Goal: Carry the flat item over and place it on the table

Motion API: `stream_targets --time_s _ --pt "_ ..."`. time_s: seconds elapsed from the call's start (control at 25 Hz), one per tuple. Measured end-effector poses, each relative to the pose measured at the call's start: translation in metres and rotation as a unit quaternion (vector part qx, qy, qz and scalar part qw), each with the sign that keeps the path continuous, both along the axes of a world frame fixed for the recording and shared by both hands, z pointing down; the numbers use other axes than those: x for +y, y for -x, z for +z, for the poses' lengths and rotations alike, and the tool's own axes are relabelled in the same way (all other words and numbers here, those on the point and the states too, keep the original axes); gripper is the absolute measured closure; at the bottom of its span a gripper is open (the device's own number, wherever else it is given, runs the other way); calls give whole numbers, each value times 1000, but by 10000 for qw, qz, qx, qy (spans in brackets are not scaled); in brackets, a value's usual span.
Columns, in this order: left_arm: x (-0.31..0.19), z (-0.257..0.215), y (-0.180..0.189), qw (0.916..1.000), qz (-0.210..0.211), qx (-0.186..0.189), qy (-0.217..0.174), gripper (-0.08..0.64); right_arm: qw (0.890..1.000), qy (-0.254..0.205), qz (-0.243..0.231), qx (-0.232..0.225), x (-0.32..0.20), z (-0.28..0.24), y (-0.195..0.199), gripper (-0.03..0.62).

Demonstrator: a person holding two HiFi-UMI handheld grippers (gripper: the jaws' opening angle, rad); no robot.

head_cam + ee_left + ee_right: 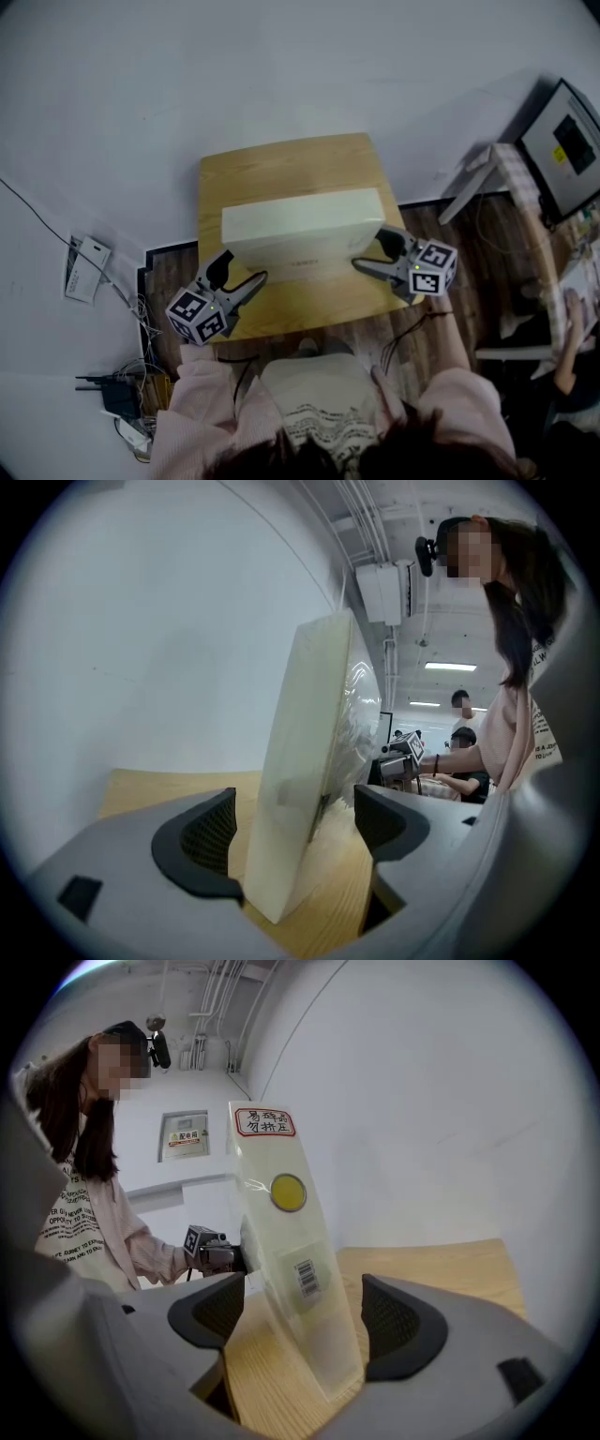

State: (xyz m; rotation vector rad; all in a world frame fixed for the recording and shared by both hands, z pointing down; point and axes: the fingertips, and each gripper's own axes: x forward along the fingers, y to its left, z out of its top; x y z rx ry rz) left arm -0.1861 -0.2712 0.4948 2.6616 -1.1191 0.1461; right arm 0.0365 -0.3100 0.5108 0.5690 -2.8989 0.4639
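Observation:
The flat item is a cream-white slab in clear wrap. It stands on its long edge on the small wooden table, leaning a little. My left gripper straddles its left end and my right gripper its right end. In the left gripper view the item rises between the left gripper's pads with a gap on each side. In the right gripper view the item, with a red-bordered label, a yellow round sticker and a barcode, stands between the right gripper's pads, also untouched. Both are open.
The table backs onto a white wall. A monitor sits on a desk at the right, with a seated person below it. A white box and tangled cables lie on the floor at the left.

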Motion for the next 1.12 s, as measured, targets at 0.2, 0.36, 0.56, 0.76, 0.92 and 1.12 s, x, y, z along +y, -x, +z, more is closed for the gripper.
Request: stream_targets --time_s 0.2,0.36,0.56,0.76,0.92,1.12 --pt "12 -4 8 9991 -406 -22 -69 243 9999 -67 101 25 7 0 -16 220" --pt "25 -6 12 9970 -772 -24 -84 303 10000 -65 40 -29 18 -3 -19 268" --pt "44 -6 -1 9962 -869 -100 -22 341 9995 -117 -300 26 41 -4 -14 309" --pt "60 -5 -15 9948 -1002 -190 -2 419 9987 -246 -446 -59 53 -14 -8 377" --pt "73 -7 -29 9951 -970 -193 -18 485 9977 -343 -577 -51 64 -18 -3 434" --pt "86 -11 -37 9955 -914 -224 -64 531 9969 -406 -663 -132 76 -25 4 486"
